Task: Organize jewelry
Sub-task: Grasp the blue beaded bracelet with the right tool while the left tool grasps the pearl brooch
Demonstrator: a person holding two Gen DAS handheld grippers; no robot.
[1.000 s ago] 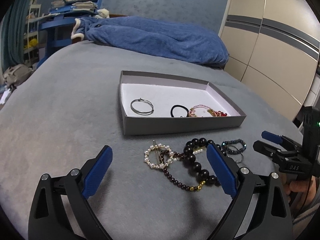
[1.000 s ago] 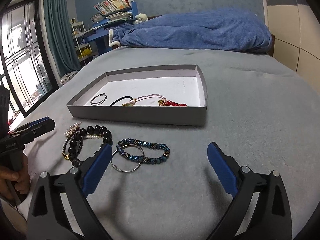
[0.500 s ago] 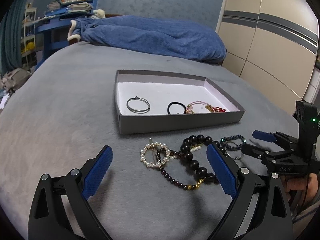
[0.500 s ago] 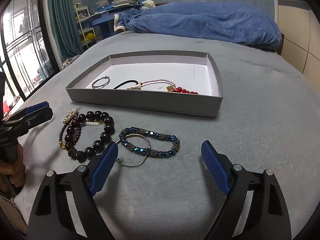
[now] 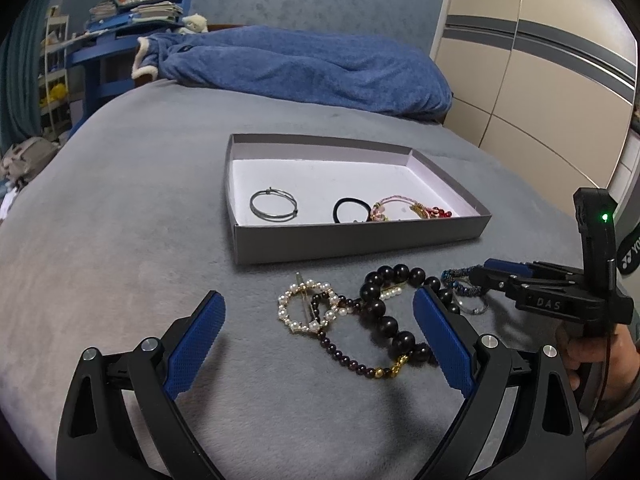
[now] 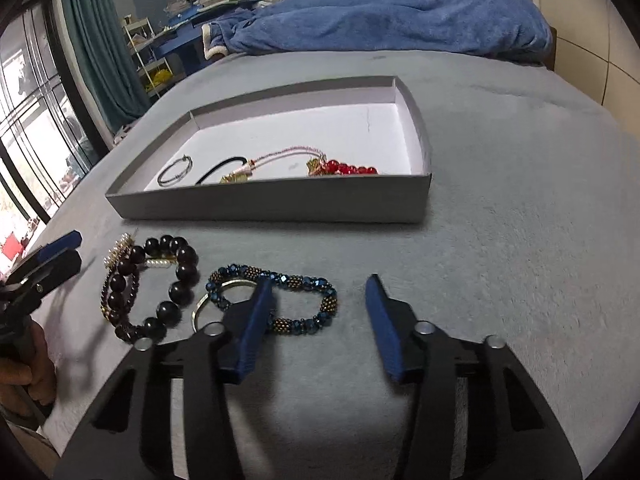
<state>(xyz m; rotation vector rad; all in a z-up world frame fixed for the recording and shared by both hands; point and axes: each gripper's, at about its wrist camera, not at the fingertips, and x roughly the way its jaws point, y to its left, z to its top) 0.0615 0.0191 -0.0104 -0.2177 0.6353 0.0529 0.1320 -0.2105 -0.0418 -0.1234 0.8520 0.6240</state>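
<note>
L gripper [image 5: 318,338]: jaws spread wide, holding nothing, low over grey bedcover [image 5: 120,240]. Its blue pads [image 5: 196,344] flank the loose jewelry pile; R pad overlaps the big-bead strand in view, contact can't tell.

R gripper [image 6: 318,320]: jaws spread, narrower than L's, nothing pinched. L finger sits across the middle of the blue beaded bracelet [image 6: 304,284], R finger on bare cover beyond the bracelet's end. Touching or just above, can't tell.

Loose on cover, L to R, just in front of the box:
- 1 pearl ring clip [image 5: 306,307], gold pin across it
- 1 thin dark-red bead bracelet [image 5: 352,360] w/ gold beads, threaded through the pearl ring
- 1 large black bead bracelet [image 5: 386,312], lying over the thin one
- 1 short pearl bar [image 6: 162,263] inside the black loop
- 1 silver ring [image 6: 204,304], partly under blue bracelet
- 1 blue beaded bracelet, rightmost

Box [image 5: 360,240]: grey, shallow, open top, white floor, 1 compartment. Inside, along near wall, L to R:
- 1 silver hoop [image 5: 274,208]
- 1 black hair tie [image 5: 352,211]
- 1 pink cord piece [image 6: 280,156] w/ gold bits
- 1 red bead cluster [image 6: 352,168] at its R end; same piece or separate, can't tell

Far edge of bed: blue blanket [image 5: 300,68], bunched.
</note>
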